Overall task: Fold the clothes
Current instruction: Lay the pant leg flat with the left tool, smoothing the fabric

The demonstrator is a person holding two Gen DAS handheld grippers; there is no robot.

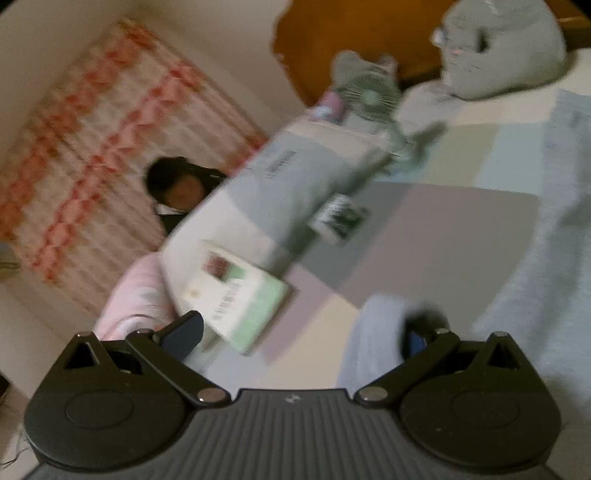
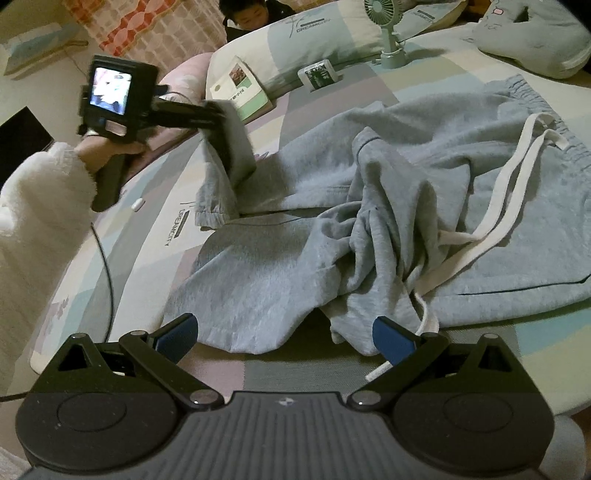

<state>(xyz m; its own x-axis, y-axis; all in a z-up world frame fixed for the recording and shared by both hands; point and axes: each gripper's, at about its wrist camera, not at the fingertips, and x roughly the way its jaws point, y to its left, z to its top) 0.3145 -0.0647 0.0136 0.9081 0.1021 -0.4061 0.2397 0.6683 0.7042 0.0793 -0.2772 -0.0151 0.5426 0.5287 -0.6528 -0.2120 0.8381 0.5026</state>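
The left tool [image 1: 295, 332] gapes wide, grey cloth [image 1: 376, 332] draped over one finger.

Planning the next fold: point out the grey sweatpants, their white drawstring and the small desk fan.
grey sweatpants [image 2: 258, 266], right wrist view, flat part of the near leg.
white drawstring [image 2: 517, 173], right wrist view, middle of the long band.
small desk fan [image 2: 384, 9], right wrist view, the round grille.
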